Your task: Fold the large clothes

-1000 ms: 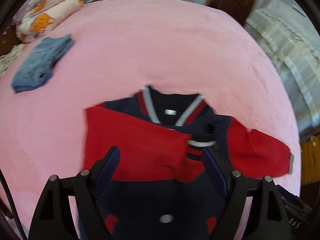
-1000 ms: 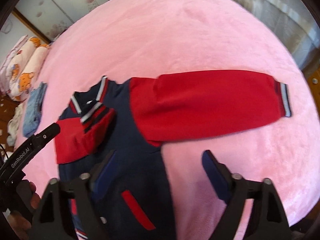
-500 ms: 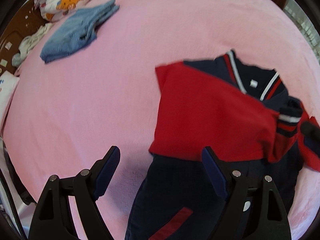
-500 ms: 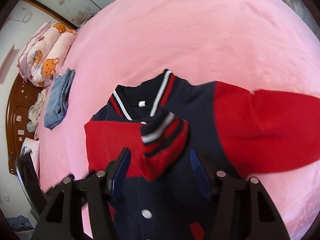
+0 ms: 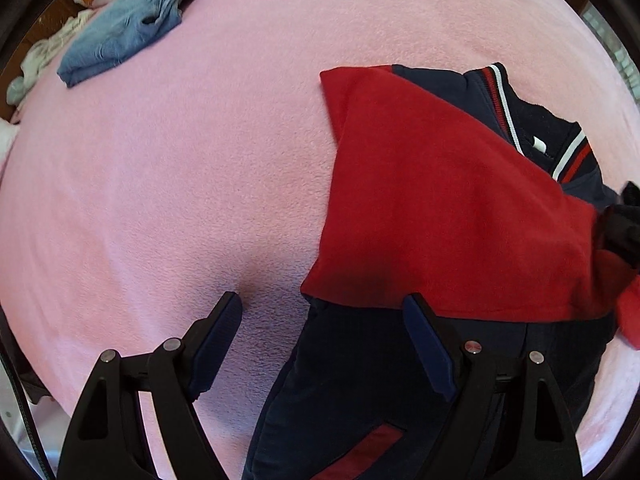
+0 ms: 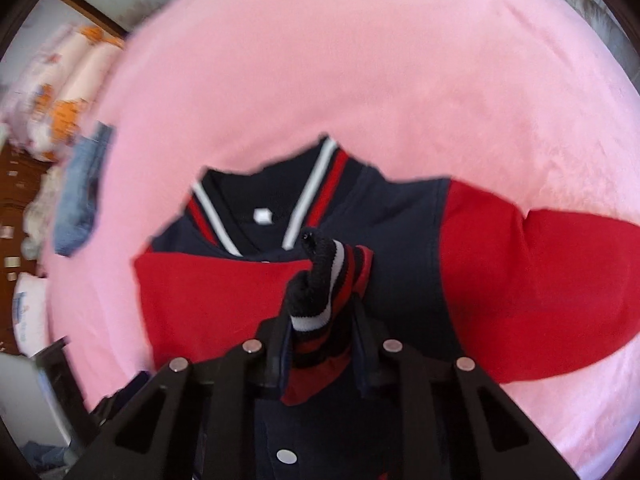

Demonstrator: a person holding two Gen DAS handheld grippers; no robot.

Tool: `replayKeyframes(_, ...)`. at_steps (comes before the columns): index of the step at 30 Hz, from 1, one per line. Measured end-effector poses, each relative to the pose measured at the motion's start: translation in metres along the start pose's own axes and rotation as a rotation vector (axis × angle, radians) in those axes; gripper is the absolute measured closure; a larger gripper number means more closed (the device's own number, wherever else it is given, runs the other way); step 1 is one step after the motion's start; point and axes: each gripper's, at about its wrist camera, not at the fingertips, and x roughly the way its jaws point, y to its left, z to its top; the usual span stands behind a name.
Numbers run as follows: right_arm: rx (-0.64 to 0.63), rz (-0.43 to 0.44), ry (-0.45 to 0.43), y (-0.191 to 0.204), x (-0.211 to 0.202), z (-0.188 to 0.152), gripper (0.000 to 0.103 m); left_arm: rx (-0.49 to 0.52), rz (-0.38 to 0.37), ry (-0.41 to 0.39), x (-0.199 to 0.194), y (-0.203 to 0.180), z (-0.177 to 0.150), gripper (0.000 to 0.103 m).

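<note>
While my right gripper [image 6: 320,320] closes its fingers [image 6: 280,344] around the striped cuff [image 6: 320,280], which stands bunched between them, the red sleeve [image 6: 216,300] lies folded across the navy jacket [image 6: 404,240] on the pink bed [image 6: 360,80]. My left gripper [image 5: 322,344] hangs with fingers [image 5: 218,340] wide and holding nothing over the jacket's side edge. Folded jeans [image 5: 132,24] lie well apart.
</note>
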Motion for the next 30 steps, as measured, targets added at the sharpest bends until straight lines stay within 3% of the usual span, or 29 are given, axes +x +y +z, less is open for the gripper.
replayKeyframes(4, 0.012, 0.131, -0.090, -0.027, -0.020, -0.014, 0.079, -0.016, -0.032, 0.005, 0.004, 0.008, 0.002, 0.021)
replayKeyframes(6, 0.012, 0.137, -0.091, -0.038, -0.015, -0.022, 0.079, -0.019, -0.038, 0.008, 0.006, 0.011, 0.003, 0.021)
replayKeyframes(9, 0.024, 0.057, -0.047, -0.051, -0.003, -0.033, 0.078, -0.018, -0.040, 0.009, 0.009, 0.015, 0.005, 0.021)
replayKeyframes(11, 0.058, 0.052, -0.031, -0.059, 0.000, -0.034, 0.078, -0.014, -0.040, 0.006, 0.009, 0.017, 0.007, 0.021)
replayKeyframes(15, 0.054, 0.013, -0.070, -0.062, -0.012, -0.035, 0.078, -0.004, -0.039, 0.002, 0.006, 0.008, 0.000, 0.021)
replayKeyframes(20, 0.008, -0.206, -0.143, -0.067, -0.033, -0.033, 0.078, -0.012, -0.042, 0.010, -0.006, -0.002, -0.007, 0.025)
replayKeyframes(23, -0.003, -0.141, -0.170, -0.071, -0.051, -0.031, 0.078, -0.006, -0.056, 0.012, -0.020, -0.009, -0.007, 0.035)
replayKeyframes(26, -0.048, 0.007, -0.195, -0.050, -0.058, -0.032, 0.078, 0.028, -0.099, -0.023, -0.039, -0.017, -0.006, 0.039)
replayKeyframes(29, -0.046, 0.214, -0.121, -0.029, -0.041, -0.033, 0.078, 0.099, -0.201, -0.053, -0.055, -0.034, -0.001, 0.050)
replayKeyframes(30, -0.028, 0.235, -0.086, -0.023, -0.032, -0.034, 0.080, 0.114, -0.228, -0.049, -0.055, -0.038, 0.001, 0.063)
